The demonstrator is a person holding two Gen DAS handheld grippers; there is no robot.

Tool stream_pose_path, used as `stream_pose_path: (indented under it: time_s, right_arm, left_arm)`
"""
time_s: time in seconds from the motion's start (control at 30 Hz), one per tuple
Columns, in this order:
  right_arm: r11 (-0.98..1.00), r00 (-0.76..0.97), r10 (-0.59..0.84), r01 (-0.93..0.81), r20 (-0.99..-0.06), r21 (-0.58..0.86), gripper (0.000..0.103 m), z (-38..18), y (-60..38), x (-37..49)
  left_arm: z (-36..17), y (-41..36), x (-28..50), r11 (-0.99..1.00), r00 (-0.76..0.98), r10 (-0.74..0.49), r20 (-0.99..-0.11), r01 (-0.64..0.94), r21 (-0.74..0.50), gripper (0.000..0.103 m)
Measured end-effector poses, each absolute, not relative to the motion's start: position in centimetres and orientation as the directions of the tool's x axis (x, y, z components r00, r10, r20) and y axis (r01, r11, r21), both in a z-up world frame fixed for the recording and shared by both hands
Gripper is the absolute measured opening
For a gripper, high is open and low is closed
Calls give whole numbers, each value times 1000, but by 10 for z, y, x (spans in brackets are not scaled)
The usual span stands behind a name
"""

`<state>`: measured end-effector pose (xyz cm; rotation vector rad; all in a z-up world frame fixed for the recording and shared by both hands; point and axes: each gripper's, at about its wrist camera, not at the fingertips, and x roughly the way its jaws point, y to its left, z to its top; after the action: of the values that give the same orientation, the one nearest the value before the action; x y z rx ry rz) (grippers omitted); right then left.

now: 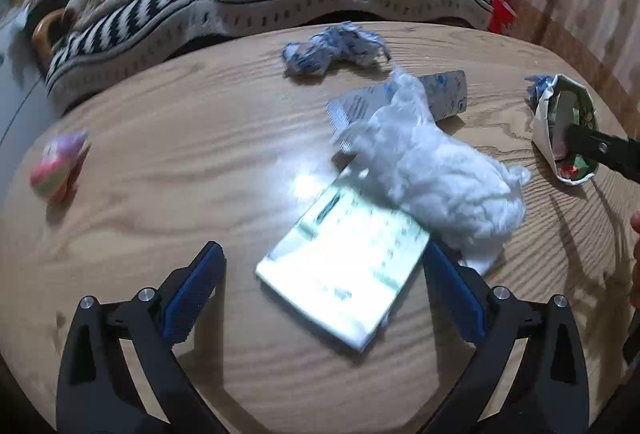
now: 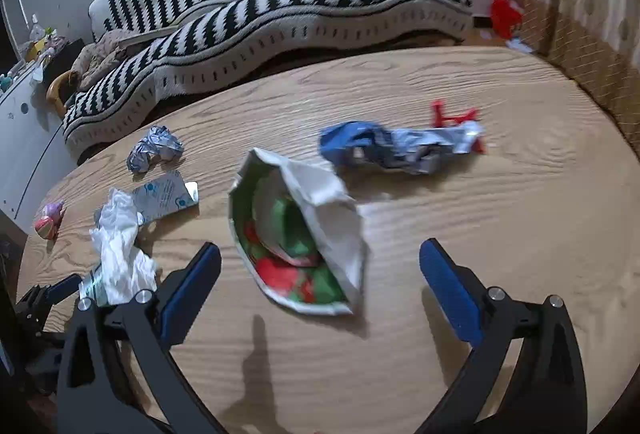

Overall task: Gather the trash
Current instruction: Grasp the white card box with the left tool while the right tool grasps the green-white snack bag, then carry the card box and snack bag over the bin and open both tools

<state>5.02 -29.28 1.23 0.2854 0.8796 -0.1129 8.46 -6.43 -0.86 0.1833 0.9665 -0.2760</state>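
Nearest the left wrist camera, the left gripper (image 1: 322, 290) hovered low over the wooden desk (image 1: 140, 162) with its blue-padded fingers (image 1: 192, 298) spread wide apart, holding nothing. Between them, toward 12 o'clock, lay a flat glossy packet (image 1: 344, 270), blurred by glare. A crumpled white tissue (image 1: 436, 170) overlapped the packet's far corner at 1 o'clock, and a printed flat wrapper (image 1: 444, 94) lay partly under the tissue beyond it. A pink and green ball of trash (image 1: 56, 170) sat apart at 10 o'clock. Farthest on the desk, a crumpled blue-and-white wrapper (image 1: 336, 48) rested at 12 o'clock.

Seen from the right wrist camera, the right gripper (image 2: 320, 288) likewise had its fingers (image 2: 450, 294) wide apart and empty. An opened white paper bag (image 2: 320, 194), green and red inside, lay between them at 12 o'clock. Beyond it at 1 o'clock lay a twisted blue and silver wrapper (image 2: 400, 146), with a red plastic piece (image 2: 450, 116) touching its far end. A striped sofa (image 2: 280, 10) stood behind the desk.
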Motion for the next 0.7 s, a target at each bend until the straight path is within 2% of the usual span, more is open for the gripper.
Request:
stream_pose_path:
  time_s: [0.2,0.27,0.3,0.33,0.37,0.4,0.53,0.7]
  right_arm:
    - [954,637,51,196,-769,226,95,5,-296,55]
    - [956,642,76,171,-763,239,72,4,-296,52]
    - [955,636,82,170,-767,243,48,4,-296,52]
    - [949,635,120,152,-764,275,33,2,-297,49]
    - [943,637,143,144,-757,300,33,1,-296,47]
    - [943,641,146,141,-753,303,32,2,-295,45]
    - [960,685,112,113,-720,257,32,15,-286,26]
    - [952,718,115,118,-687,282,32,26,-286,-3]
  left_arm:
    - [-10,-70,93,937,554,-179,-813,347,30,97]
    - [-10,-72,92,934,554,-184,-812,355,30,94]
    - [-8,-73,90,935,563,-187,-805,353,29,84]
    - [-6,-73,89,936,571,-188,-799,352,32,75]
    - [-3,-74,87,938,574,-182,-798,346,34,63]
    - [-1,-75,86,940,560,-184,-808,342,23,61]
    - [7,-68,73,938,508,-255,-823,336,-84,57]
    - [25,-67,51,940,532,-265,-804,328,-93,57]
